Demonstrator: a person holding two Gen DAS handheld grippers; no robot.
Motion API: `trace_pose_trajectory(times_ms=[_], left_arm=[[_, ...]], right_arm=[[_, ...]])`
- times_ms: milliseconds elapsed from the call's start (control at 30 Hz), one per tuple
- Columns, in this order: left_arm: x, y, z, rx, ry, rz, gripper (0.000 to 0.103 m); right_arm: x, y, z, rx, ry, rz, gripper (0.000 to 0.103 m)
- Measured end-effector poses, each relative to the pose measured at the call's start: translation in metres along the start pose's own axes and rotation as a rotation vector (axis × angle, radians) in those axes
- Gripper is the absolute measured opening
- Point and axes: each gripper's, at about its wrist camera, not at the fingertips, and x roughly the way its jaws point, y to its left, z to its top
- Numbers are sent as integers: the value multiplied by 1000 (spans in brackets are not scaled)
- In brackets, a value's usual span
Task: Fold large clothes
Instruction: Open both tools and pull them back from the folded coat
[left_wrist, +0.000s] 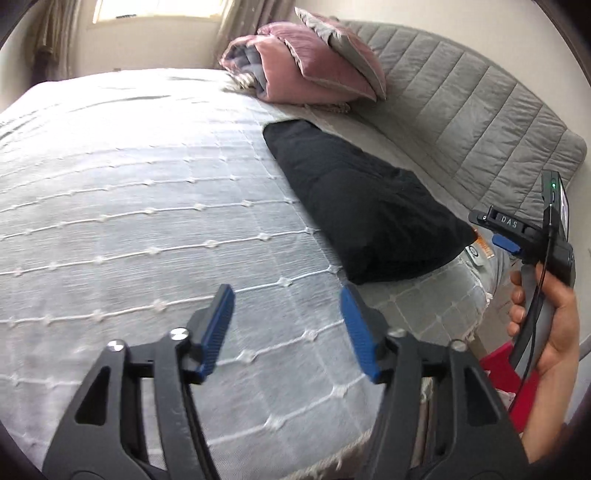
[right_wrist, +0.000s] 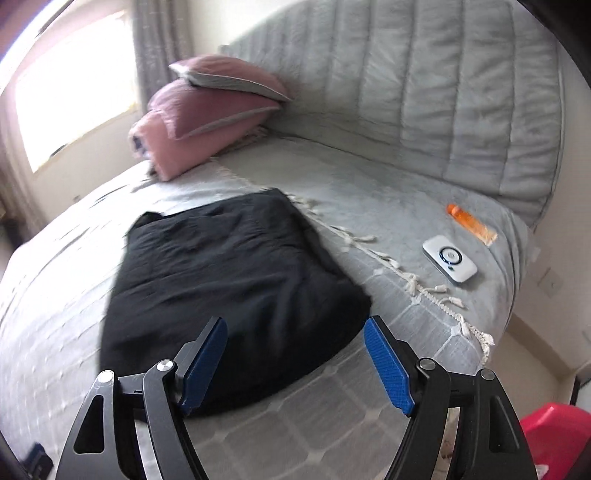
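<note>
— Where are we, and what lies under us?

— We are over a bed (left_wrist: 129, 221) with a pale woven bedspread (right_wrist: 55, 332) crossed by raised white lines; its tasselled fringe (right_wrist: 388, 258) runs across a grey sheet (right_wrist: 369, 192) toward the far end. A grey quilted headboard (right_wrist: 461, 92) stands at the far right, and a bright window (right_wrist: 74, 92) with curtains (right_wrist: 162, 44) sits on the far left.

— And the garment?

— The black garment (right_wrist: 236, 288) lies folded into a rough rectangle on the bedspread, just ahead of our right gripper (right_wrist: 295, 362) and to the right of our left gripper (left_wrist: 288, 332).

— How do our tongs stand?

— Both are spread wide and hold nothing. In the left view we see our right hand (left_wrist: 550, 325) gripping its handle beyond the bed's near right edge.

— What else is in the room?

— Pink pillows (left_wrist: 314, 66) are piled at the far end by the headboard. A white device (right_wrist: 448, 258) and an orange bottle (right_wrist: 471, 223) lie on the sheet to the right, apart from the garment. Something red (right_wrist: 554, 435) sits low beside the bed at near right.
</note>
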Motion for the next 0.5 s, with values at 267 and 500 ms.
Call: trace_pose_trajectory(times_ms=[267,500], left_arm=[[-71,-4,-19,95,-106,52,78],[-108,-22,-33,148,-161,52,84]], right_arm=[[-87,48,-73,-138,-118,90,84],[-127,47,-118,-111,-167,121,86]])
